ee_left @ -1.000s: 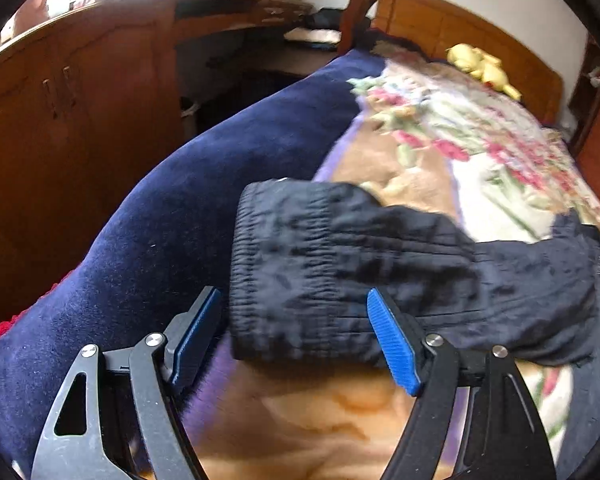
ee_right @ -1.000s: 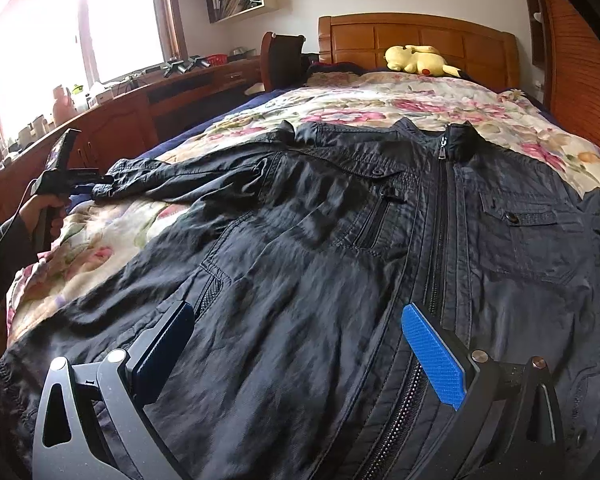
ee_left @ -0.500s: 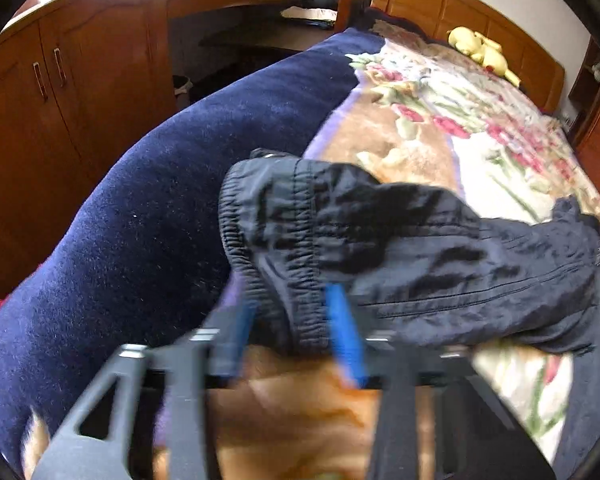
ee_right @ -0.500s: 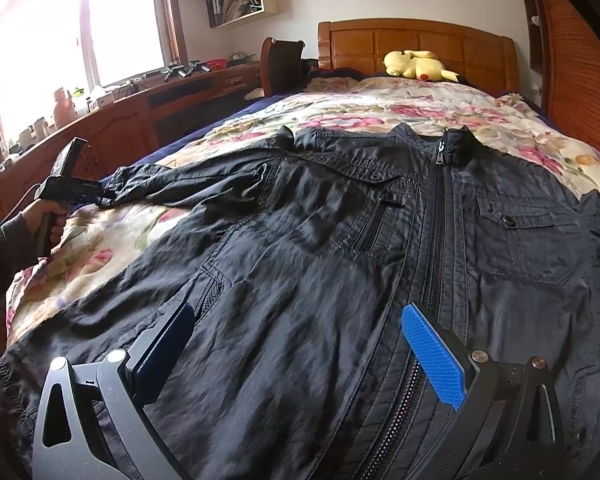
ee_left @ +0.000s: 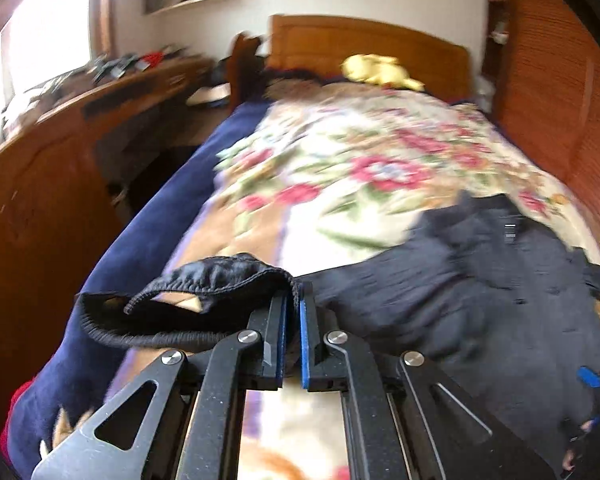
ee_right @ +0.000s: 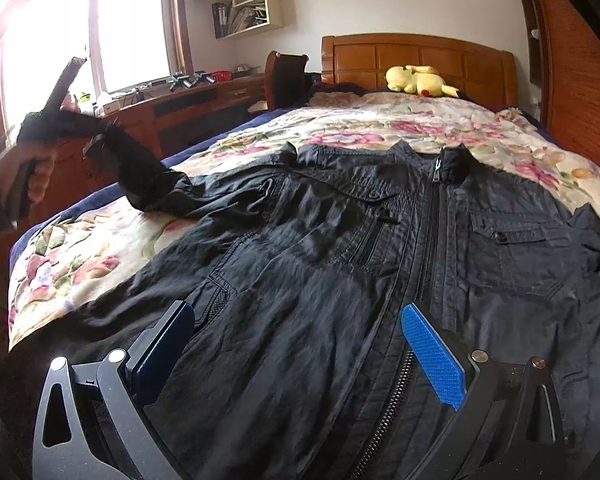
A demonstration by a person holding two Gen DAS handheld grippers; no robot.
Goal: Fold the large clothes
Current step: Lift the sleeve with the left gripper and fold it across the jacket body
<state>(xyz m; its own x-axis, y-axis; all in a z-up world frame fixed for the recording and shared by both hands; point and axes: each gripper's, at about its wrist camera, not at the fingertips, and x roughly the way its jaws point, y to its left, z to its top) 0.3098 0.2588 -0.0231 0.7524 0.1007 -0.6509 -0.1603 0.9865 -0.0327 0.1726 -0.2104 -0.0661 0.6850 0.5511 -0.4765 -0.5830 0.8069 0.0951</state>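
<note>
Bedroom setting: a wooden bed fills the scene, with a long wooden desk and a bright window along its left side. Covering the mattress is a floral blanket over a navy cover. One large black jacket lies front-up and zipped across the blanket, collar toward the headboard. A yellow plush toy rests at the headboard. Left gripper: jaws closed on the elastic cuff of the jacket sleeve, which is raised off the bed while the rest of the sleeve trails down to the shoulder. Right gripper: jaws spread wide, low over the lower jacket front beside the zipper, pads gripping nothing
</note>
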